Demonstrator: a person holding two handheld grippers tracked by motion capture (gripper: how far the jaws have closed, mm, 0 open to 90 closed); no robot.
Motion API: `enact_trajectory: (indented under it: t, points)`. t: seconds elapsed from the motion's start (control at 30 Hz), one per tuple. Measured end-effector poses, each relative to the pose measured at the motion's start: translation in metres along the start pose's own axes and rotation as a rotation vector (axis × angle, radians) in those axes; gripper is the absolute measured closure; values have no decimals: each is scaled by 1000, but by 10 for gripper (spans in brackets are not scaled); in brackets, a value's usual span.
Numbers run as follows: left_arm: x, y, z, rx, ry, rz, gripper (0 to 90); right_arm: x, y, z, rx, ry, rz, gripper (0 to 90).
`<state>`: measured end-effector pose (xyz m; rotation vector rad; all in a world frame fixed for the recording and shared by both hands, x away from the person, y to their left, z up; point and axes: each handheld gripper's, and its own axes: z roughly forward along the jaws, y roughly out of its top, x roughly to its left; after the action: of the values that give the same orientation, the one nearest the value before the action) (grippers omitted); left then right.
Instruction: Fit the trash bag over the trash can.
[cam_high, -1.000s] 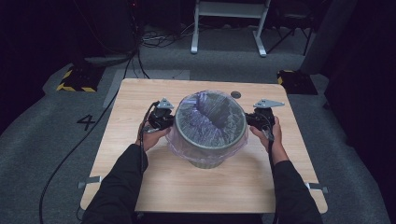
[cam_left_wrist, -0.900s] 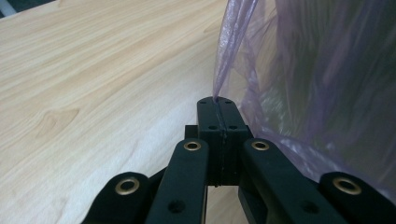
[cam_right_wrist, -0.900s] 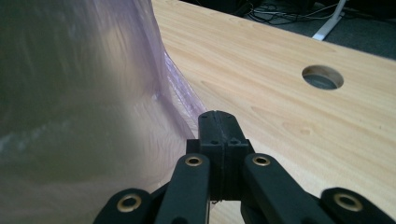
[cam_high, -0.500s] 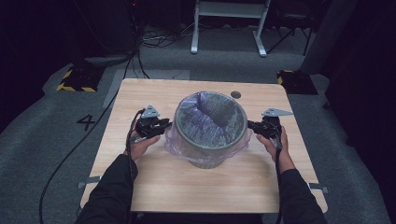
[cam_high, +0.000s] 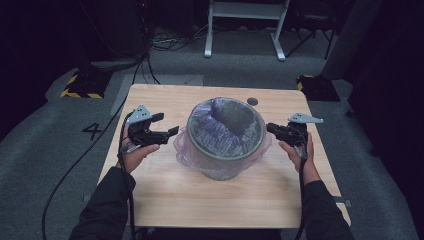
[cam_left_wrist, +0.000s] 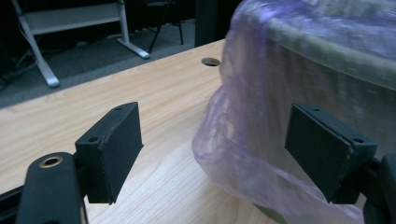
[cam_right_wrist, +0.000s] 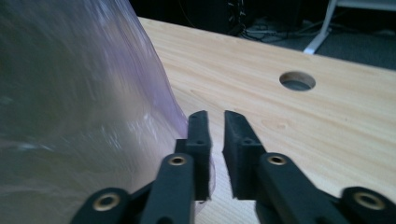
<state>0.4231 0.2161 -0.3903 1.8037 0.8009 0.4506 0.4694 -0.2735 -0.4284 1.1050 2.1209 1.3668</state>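
Observation:
A grey round bin (cam_high: 226, 131) lined with a translucent purple bag (cam_high: 186, 151) stands mid-table; the bag's edge is folded over the rim and hangs down as a loose skirt (cam_left_wrist: 243, 140). My left gripper (cam_high: 167, 125) hovers just left of the bin. Its jaws have just been opening and now stand wide (cam_left_wrist: 212, 149), with the bag skirt ahead of them, untouched by the pads. My right gripper (cam_high: 271, 128) sits at the bin's right side. Its jaws have just been opening to a narrow gap (cam_right_wrist: 215, 135), with the film (cam_right_wrist: 140, 107) lying beside the left pad, unpinched.
The wooden table (cam_high: 165, 100) has a round cable hole (cam_high: 252, 101) behind the bin. Black cables trail from both grippers off the near edge. On the dark floor beyond stand a white frame (cam_high: 245, 30) and yellow-striped blocks (cam_high: 80, 85).
Both grippers have drawn away from the bin's rim, outward and toward the near side. The left jaws went from shut to wide open; the right jaws parted slightly. The bag skirt hangs free.

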Motion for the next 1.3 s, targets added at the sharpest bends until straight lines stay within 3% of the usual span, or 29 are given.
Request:
enact_trajectory:
  t: [0.1, 0.23, 0.37, 0.5, 0.63, 0.77, 0.9, 1.03, 1.13, 1.2, 1.3]
  points:
    - [-8, -5, -5, 56, 20, 73, 180, 2, 2, -5, 1, -6, -20, 693]
    - [-19, -19, -7, 145, 24, 139, 175, 3, 4, -15, -8, 14, -31, 544]
    - [-29, -34, -10, 211, 5, 172, 180, 7, 9, -28, -11, 2, -60, 379]
    - [-38, -50, -11, 253, -3, 180, 180, 13, 19, -42, -36, 37, -81, 271]
    - [-46, -66, -12, 283, -14, 180, 181, 24, 32, -56, -81, 91, -90, 218]
    - [-52, -76, -19, 242, -29, 149, 171, 45, 47, -66, -82, 129, -159, 199]
    - [-52, -66, -26, 160, -22, 94, 174, 65, 61, -70, -89, 138, -211, 207]
    - [-52, -44, -29, 101, -9, 97, 174, 84, 76, -68, -73, 137, -261, 209]
    - [-54, -33, -36, 79, -15, 120, 171, 92, 85, -65, -74, 165, -260, 212]
    - [-55, -31, -41, 65, -12, 132, 168, 96, 89, -62, -65, 165, -267, 212]
    - [-54, -37, -47, 99, 2, 151, 161, 101, 93, -56, -39, 177, -279, 208]
